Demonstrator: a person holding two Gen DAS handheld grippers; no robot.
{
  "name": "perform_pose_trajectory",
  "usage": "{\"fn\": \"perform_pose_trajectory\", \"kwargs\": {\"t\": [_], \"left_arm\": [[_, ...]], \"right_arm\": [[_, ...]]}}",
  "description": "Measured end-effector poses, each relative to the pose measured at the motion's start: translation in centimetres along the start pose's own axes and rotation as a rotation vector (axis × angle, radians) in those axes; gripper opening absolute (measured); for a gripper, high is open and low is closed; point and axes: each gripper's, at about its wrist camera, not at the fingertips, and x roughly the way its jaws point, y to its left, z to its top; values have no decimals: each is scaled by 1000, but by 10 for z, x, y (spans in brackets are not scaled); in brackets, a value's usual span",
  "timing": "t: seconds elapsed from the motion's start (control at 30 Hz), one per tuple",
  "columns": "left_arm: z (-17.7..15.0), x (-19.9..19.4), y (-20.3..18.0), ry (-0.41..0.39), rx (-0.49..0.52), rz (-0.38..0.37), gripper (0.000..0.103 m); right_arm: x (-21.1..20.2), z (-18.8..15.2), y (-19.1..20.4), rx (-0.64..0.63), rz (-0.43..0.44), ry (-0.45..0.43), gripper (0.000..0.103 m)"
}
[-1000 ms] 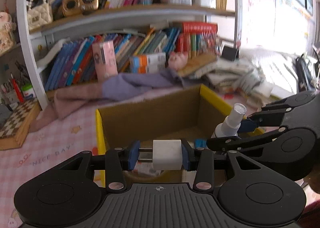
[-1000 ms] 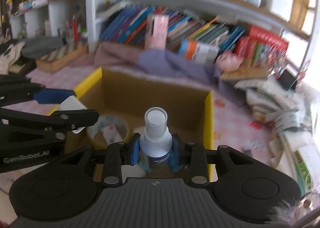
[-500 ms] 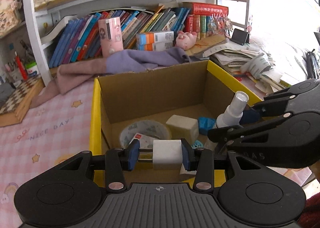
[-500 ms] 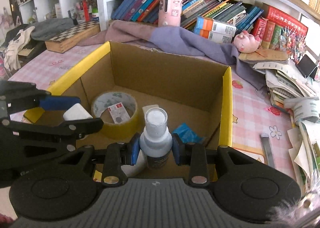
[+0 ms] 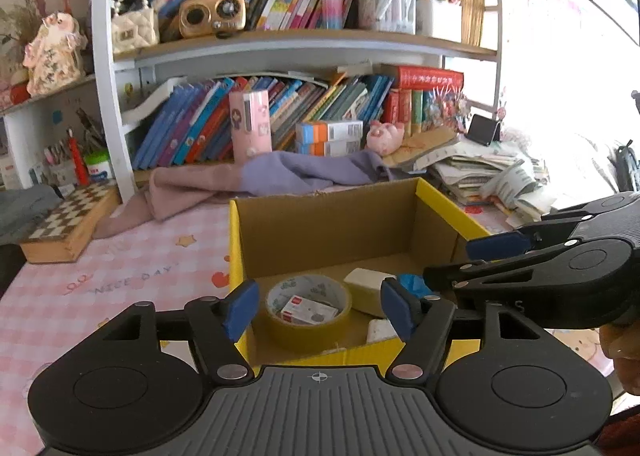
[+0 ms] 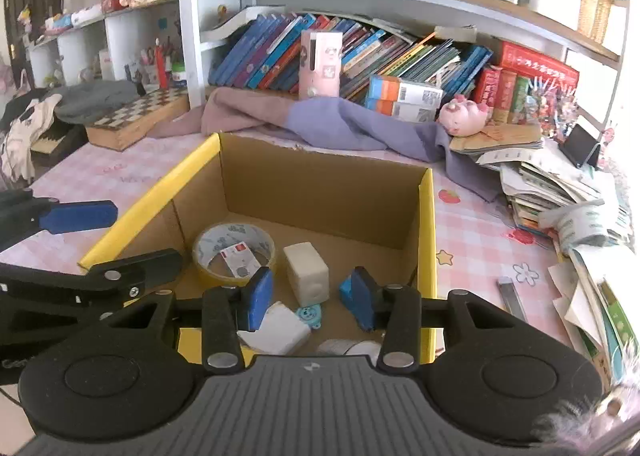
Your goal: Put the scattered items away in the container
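An open cardboard box with yellow rims stands on the pink table. Inside lie a tape roll around a small red-and-white card box, a cream block, a white charger, a blue piece and the spray bottle, lying at the near wall. My left gripper is open and empty over the box's near edge. My right gripper is open and empty above the box, and it shows at the right of the left wrist view.
A purple cloth lies behind the box below a bookshelf. A chessboard sits at the left. A pile of papers and a small metal bar lie to the box's right.
Both grippers have opened. The white charger has left my left gripper and the spray bottle my right one; both now lie in the box. Both grippers have pulled back and up.
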Motion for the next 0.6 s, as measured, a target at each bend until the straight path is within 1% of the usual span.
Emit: {"fn": "perform_pose_trajectory", "kwargs": {"t": [0.07,0.13,0.27,0.5,0.6], "left_arm": [[-3,-10,3,-8,-9,-1,70],[-5,-19,6,-23,-15,1,74],[-13,-39,14,-52,-20,19,76],[-34,-70,28,-57,-51,52,81],[-47,-85,34,-46,-56,66,83]], "right_arm": [[-7,-2,6,4,-9,-6,42],[-16,-5,13,4,-18,-16,42],[-33,-11,26,15,-47,-47,43],[-59,-30,47,47,-106,-73,48],[-70,-41,58,62,-127,-79,49]]}}
